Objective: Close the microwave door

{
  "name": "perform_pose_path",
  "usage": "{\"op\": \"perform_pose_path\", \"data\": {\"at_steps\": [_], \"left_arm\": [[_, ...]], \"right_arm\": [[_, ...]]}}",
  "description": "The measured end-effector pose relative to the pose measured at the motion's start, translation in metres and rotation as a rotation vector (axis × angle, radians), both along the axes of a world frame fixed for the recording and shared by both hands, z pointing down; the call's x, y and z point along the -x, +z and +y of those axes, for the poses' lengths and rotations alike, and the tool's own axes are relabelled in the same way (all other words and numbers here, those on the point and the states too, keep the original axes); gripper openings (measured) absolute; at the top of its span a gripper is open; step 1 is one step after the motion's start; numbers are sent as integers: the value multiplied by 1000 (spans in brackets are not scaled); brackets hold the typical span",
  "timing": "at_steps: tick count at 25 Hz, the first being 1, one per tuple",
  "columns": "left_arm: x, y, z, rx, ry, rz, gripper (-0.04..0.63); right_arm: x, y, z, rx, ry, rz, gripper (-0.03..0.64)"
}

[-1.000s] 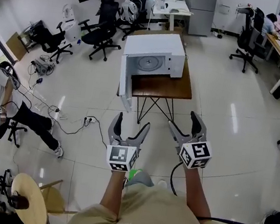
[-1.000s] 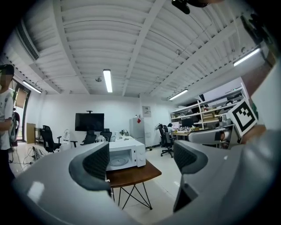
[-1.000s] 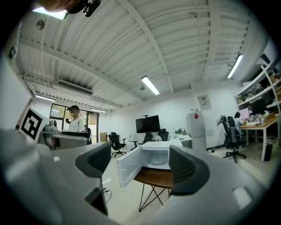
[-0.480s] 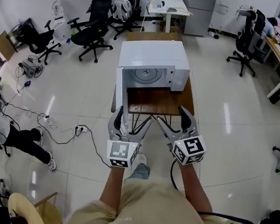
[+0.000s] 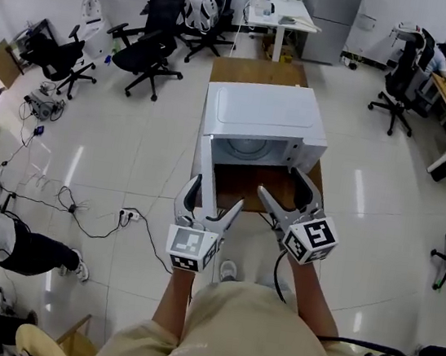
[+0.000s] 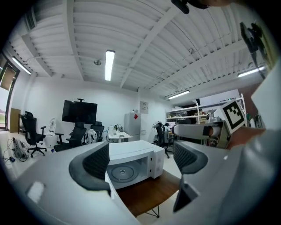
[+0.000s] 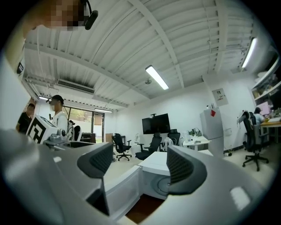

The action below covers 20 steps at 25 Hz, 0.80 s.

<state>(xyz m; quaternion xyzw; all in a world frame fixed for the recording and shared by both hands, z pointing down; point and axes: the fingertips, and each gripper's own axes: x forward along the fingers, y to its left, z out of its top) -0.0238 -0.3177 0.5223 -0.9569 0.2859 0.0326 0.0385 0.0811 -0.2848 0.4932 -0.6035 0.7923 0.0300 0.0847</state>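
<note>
Left tongs (image 5: 219, 191) (image 6: 141, 160): held released, jaws wide apart, nothing gripped; the microwave is only seen beyond the gap. Right tongs (image 5: 282, 183) (image 7: 140, 162): jaws have just been closing and are held about half apart, with nothing clamped between the pads. Both are held roughly level, side by side, and pointed at the microwave (image 5: 265, 109) from the front edge of the worktop (image 5: 258, 71).

The door (image 5: 206, 171) is wide open. It is hinged at the microwave's left side, swung out toward the worktop's front left corner, and seen nearly edge-on in the head view. The left tongs are placed at the door's free edge; contact cannot be told. The right tongs are placed before the open cavity, apart from the door. The turntable (image 5: 250, 147) is exposed inside.

The microwave is set across the middle of the worktop, front toward the front edge; a strip at the back edge is left bare. Office chairs (image 5: 145, 55) are parked on the floor (image 5: 110, 157) off the worktop's back left corner. Cables (image 5: 78, 210) are strewn off its left side.
</note>
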Motion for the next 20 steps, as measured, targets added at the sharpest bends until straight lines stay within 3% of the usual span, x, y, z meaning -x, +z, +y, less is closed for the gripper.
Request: {"op": "perform_pose_path", "data": {"at_steps": [11,15,20], "left_arm": [[7,51,-99,131,-81,-163,462],[-10,81,-106,247,-56,-227,462],[-11,144,-93,317,-28,-405,462]], "right_arm": [[-52,22,-93,40,-108,-49,370],[-96,29,-102,48,-156,-74,368],[-145,57,-98,37,-189,-99,368]]}}
